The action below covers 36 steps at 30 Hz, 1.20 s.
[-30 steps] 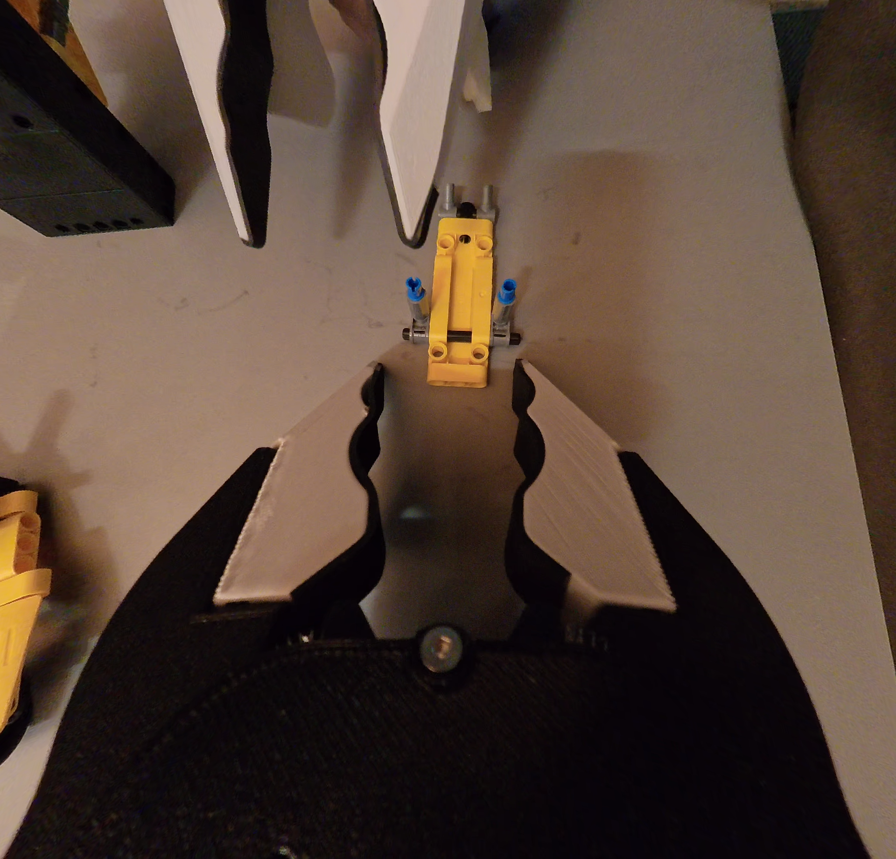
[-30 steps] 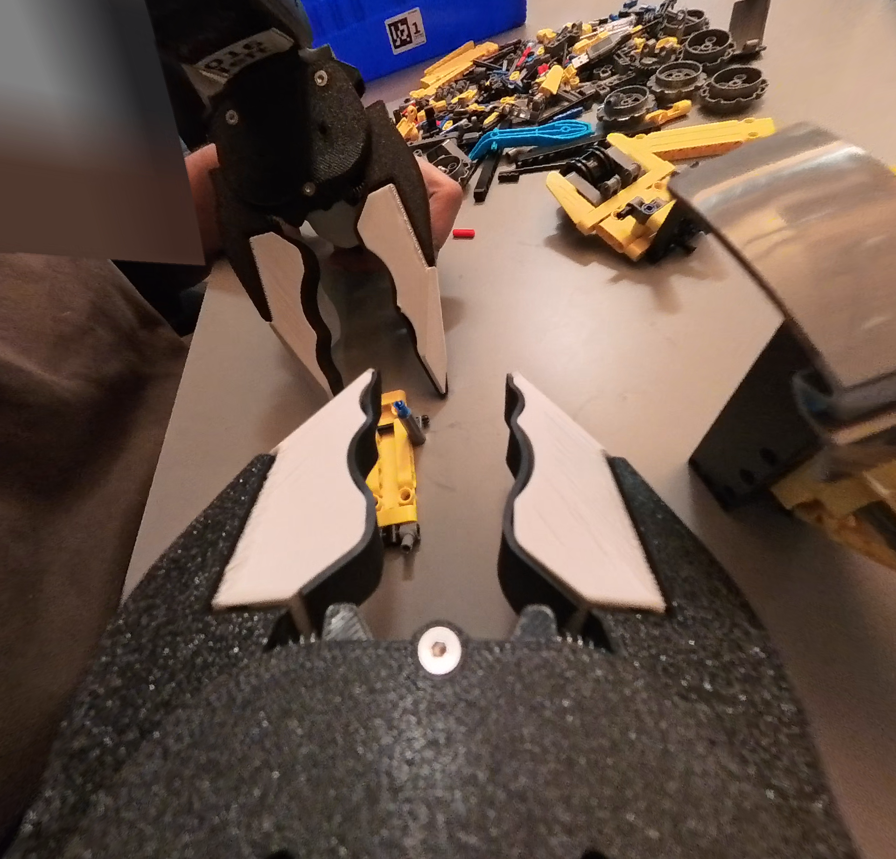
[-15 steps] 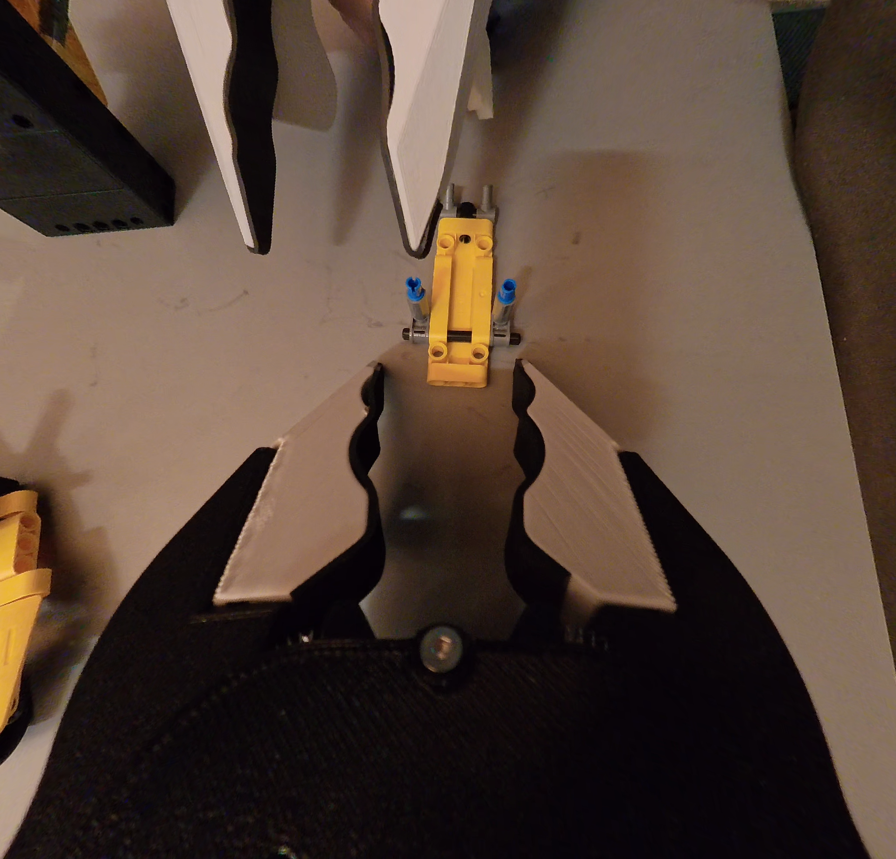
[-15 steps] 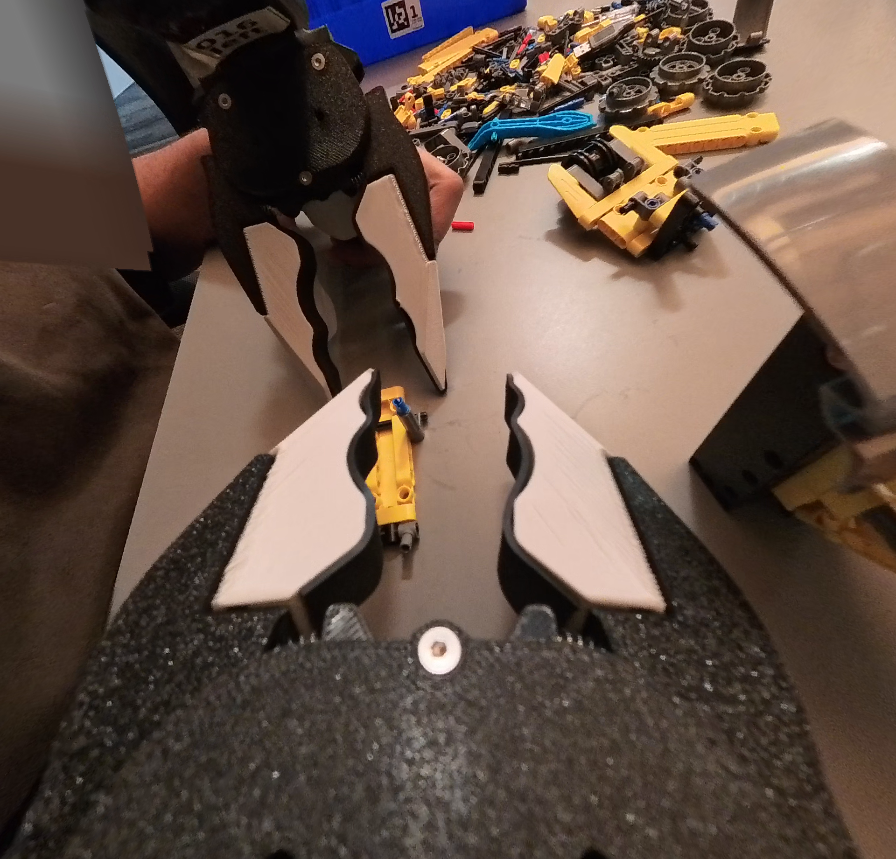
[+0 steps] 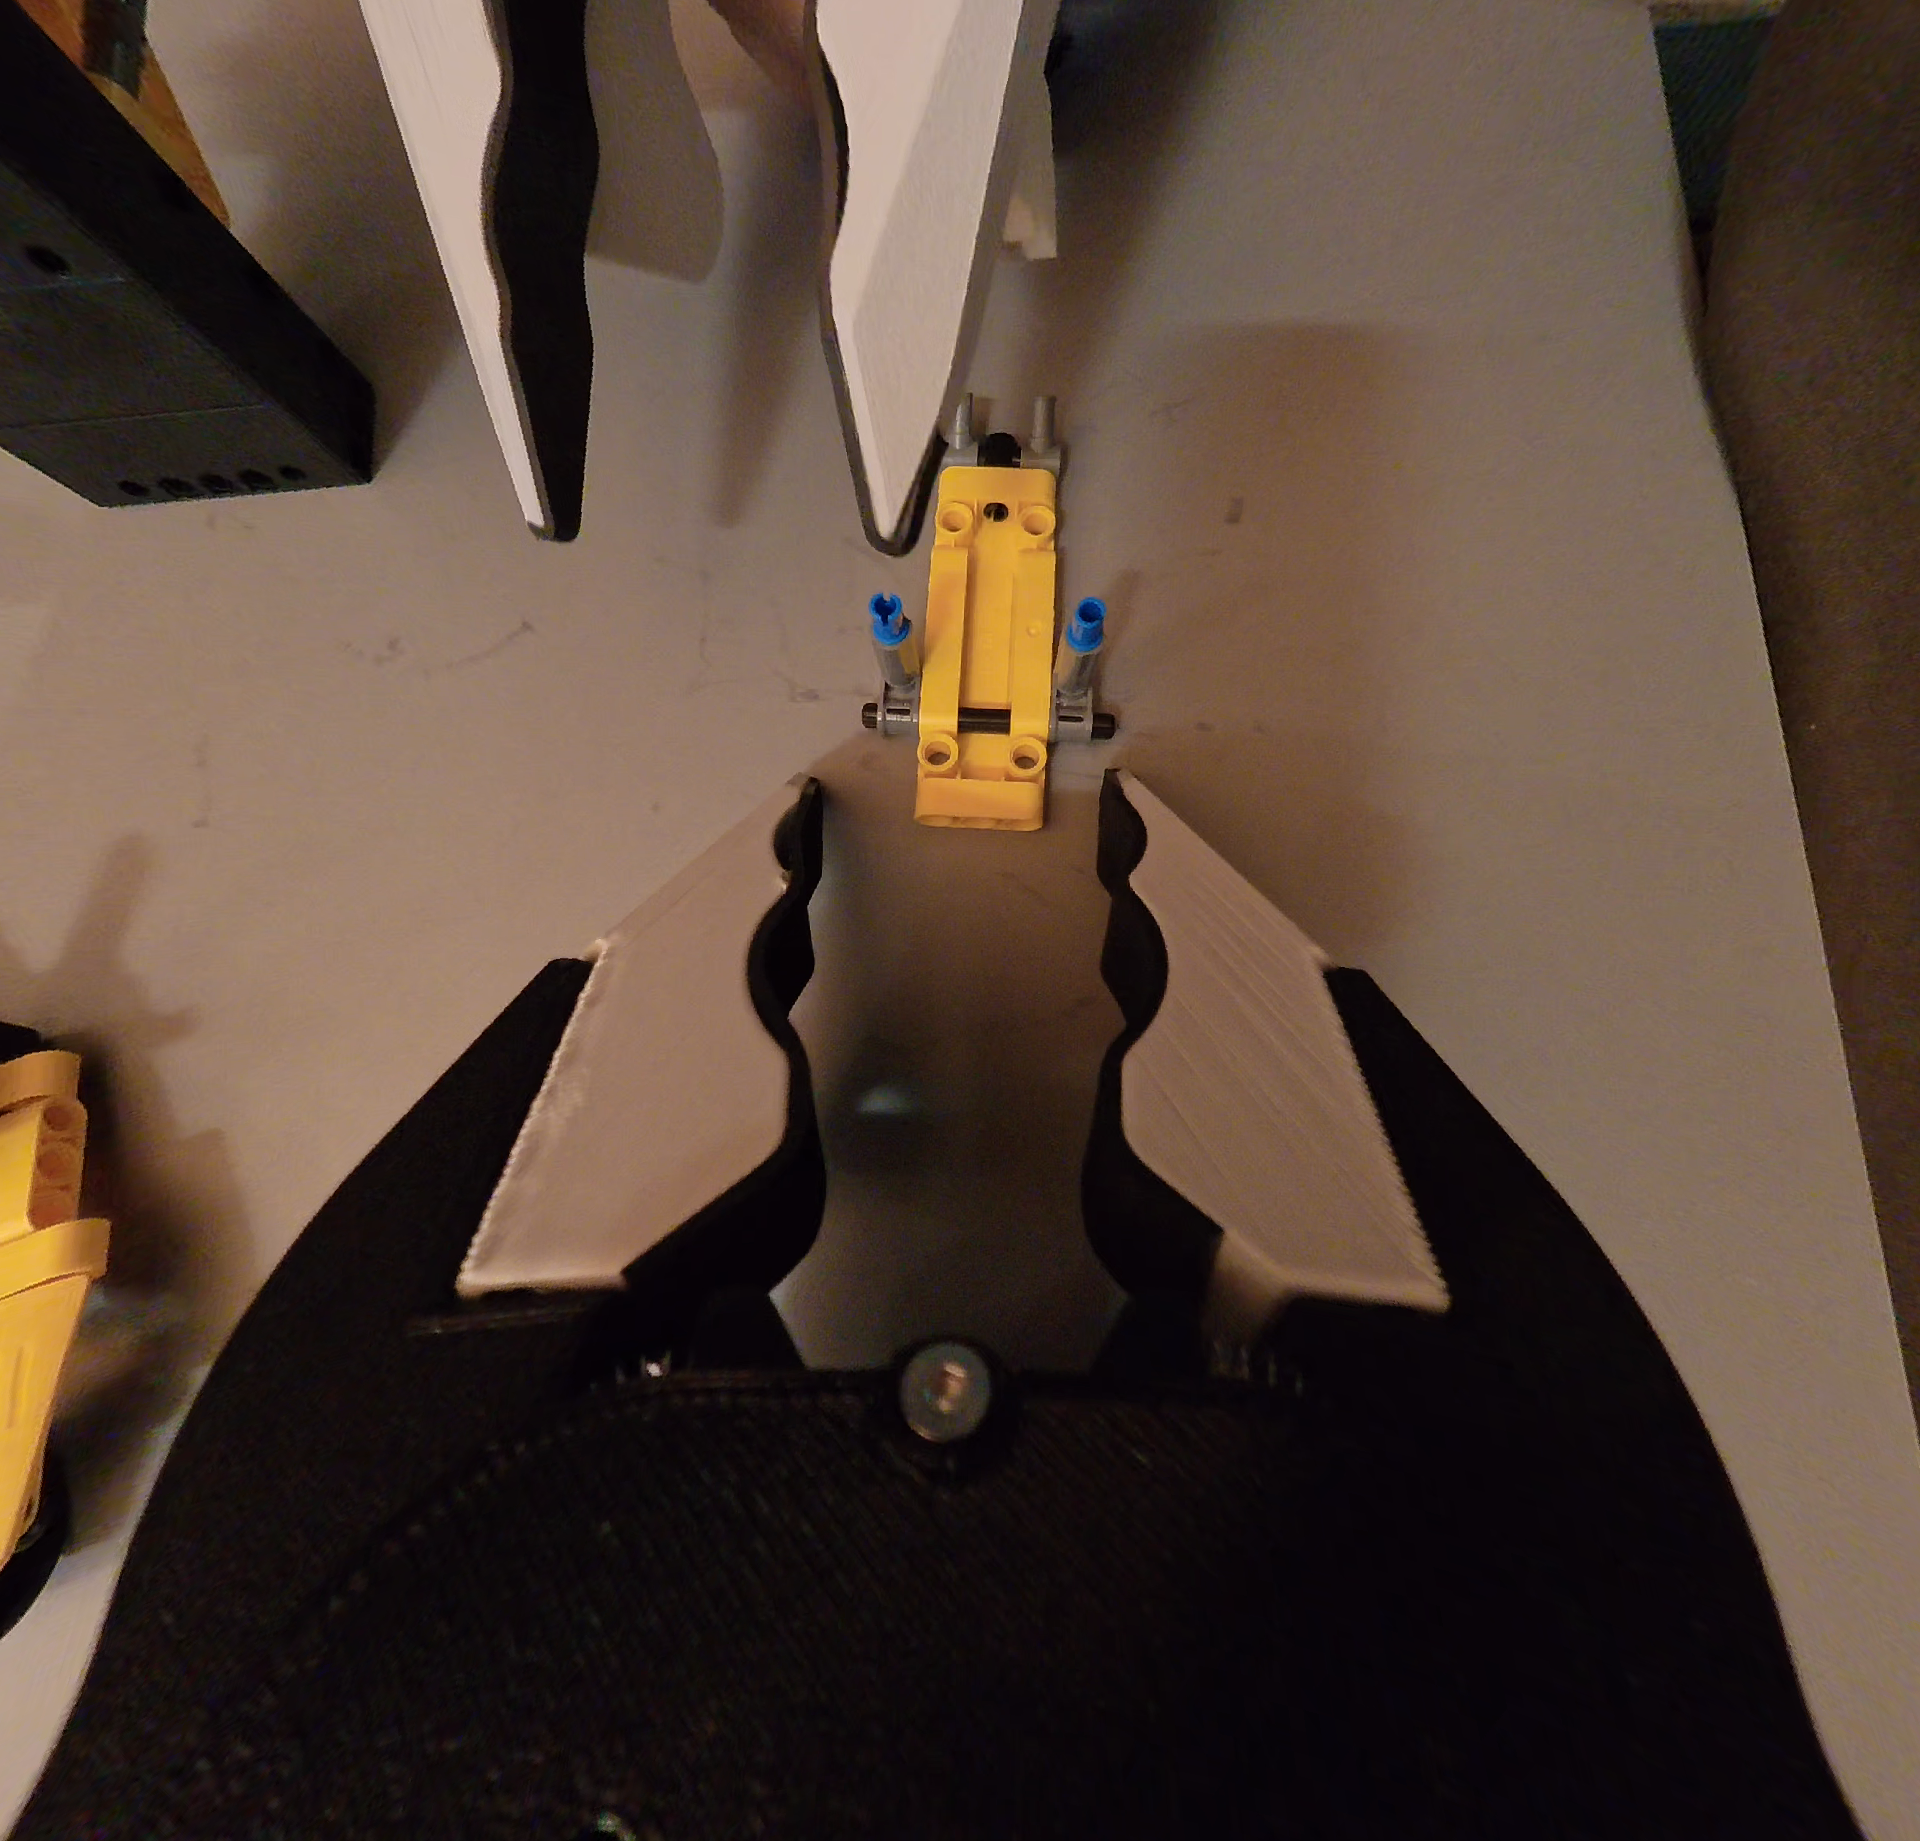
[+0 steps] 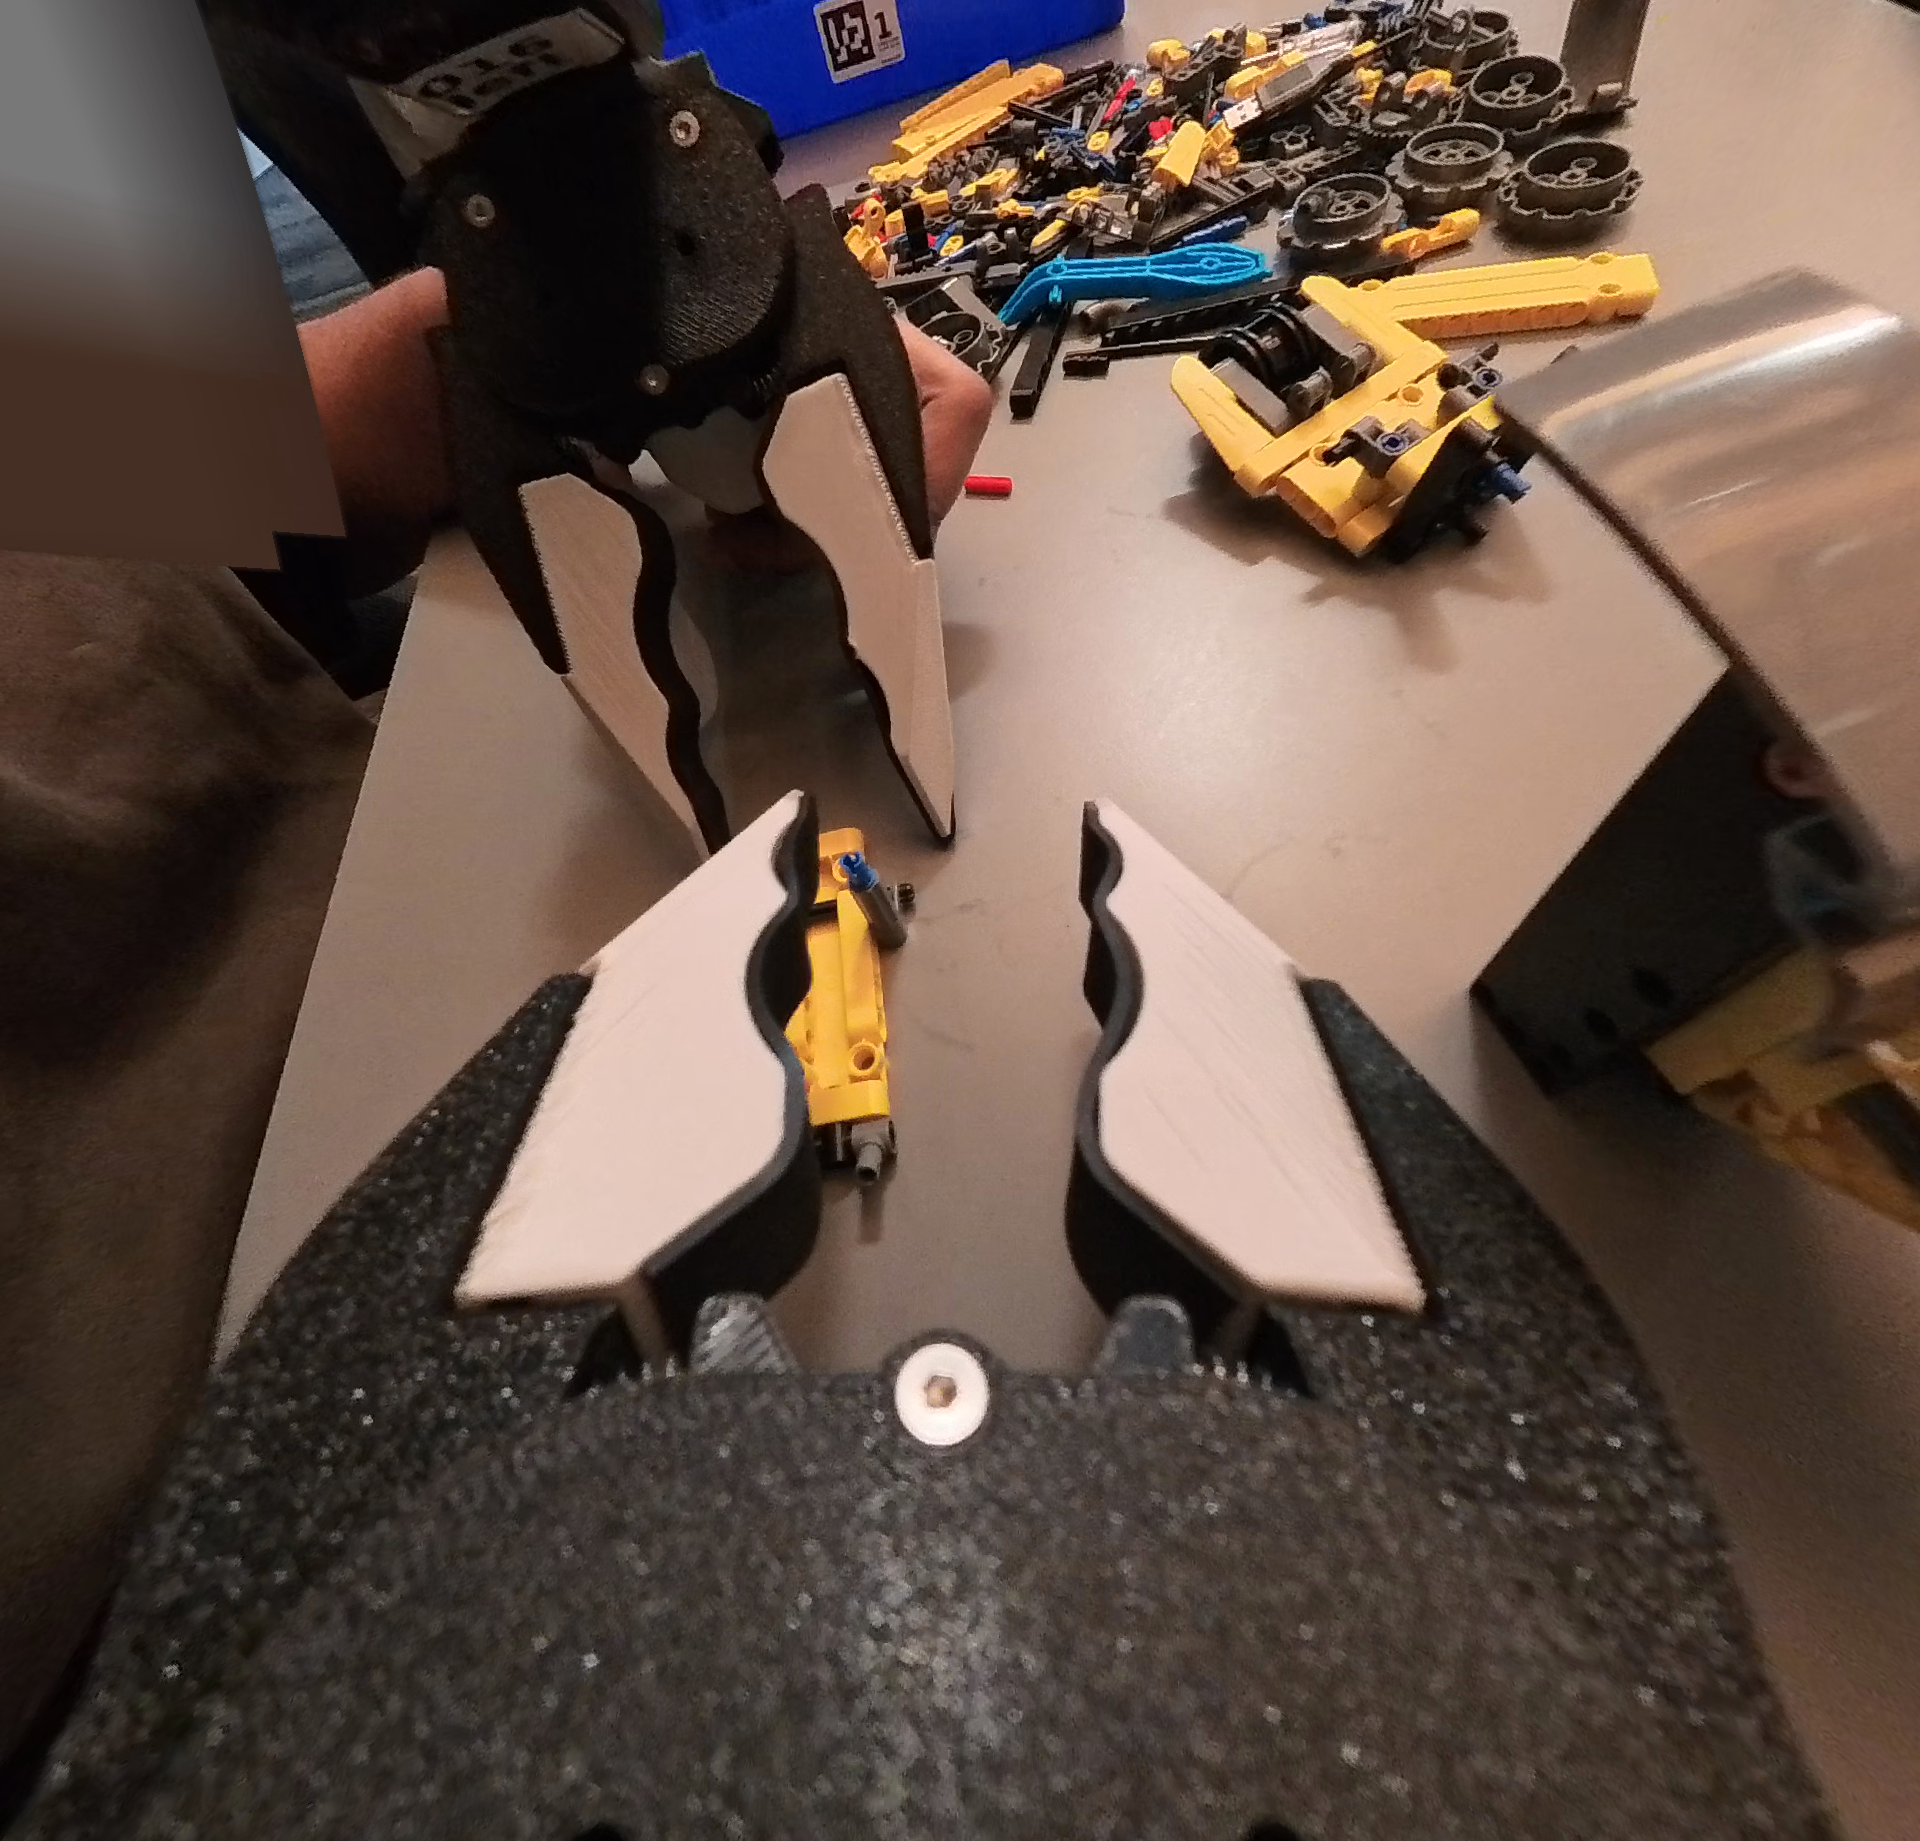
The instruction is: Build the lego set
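A small yellow brick assembly with two blue pins, grey connectors and a black axle lies flat on the grey table. My left gripper is open and empty, its tips just short of the assembly's near end. My right gripper comes from the far side, open, one fingertip beside the assembly's far end. In the right wrist view the assembly lies between the open fingers of my right gripper, close against the left finger and partly hidden by it. The left gripper stands opposite, open.
A black block with yellow parts stands near the right gripper, also seen in the right wrist view. A yellow model, a pile of loose parts and wheels and a blue bin lie farther off. The table edge runs close by. Across from one pair of fingers to the other is roughly 6 cm.
The right gripper has crept slightly closer to the assembly's far end. The left gripper and the assembly have not moved.
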Each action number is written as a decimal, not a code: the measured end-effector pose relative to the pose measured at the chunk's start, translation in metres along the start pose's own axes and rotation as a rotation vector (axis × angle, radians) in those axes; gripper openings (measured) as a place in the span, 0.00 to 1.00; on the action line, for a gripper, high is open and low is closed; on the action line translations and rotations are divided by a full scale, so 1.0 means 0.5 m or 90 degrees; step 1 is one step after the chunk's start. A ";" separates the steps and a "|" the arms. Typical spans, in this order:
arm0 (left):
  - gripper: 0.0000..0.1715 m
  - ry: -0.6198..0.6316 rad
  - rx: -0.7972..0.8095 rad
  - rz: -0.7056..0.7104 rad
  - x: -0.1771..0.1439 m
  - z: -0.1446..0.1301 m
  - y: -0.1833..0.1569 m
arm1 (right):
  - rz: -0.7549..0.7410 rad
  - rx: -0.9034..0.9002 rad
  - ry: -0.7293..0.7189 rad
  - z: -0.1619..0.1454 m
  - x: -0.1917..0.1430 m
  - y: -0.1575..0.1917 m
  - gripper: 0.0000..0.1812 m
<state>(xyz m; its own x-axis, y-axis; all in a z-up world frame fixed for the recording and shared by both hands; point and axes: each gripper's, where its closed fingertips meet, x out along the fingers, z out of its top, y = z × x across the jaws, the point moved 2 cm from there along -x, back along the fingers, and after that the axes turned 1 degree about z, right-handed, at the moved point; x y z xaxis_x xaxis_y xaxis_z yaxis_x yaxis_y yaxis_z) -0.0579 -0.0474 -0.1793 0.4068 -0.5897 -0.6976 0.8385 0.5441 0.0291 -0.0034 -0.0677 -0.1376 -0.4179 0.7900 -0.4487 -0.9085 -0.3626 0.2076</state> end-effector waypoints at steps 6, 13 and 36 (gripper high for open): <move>0.30 0.001 0.001 0.000 0.000 -0.001 0.000 | 0.002 0.007 -0.012 0.004 -0.004 -0.002 0.27; 0.29 -0.001 0.005 0.002 -0.001 0.000 -0.001 | 0.020 -0.009 -0.028 0.010 -0.011 0.008 0.27; 0.12 -0.082 0.122 0.100 -0.022 0.026 0.023 | 0.088 -0.028 0.081 -0.044 -0.008 0.036 0.26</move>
<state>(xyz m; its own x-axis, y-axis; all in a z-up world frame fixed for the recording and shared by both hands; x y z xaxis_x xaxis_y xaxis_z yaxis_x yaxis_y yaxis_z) -0.0483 -0.0424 -0.1621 0.5699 -0.5845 -0.5776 0.8095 0.5199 0.2727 -0.0178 -0.0882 -0.1510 -0.5335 0.6630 -0.5251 -0.8401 -0.4873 0.2382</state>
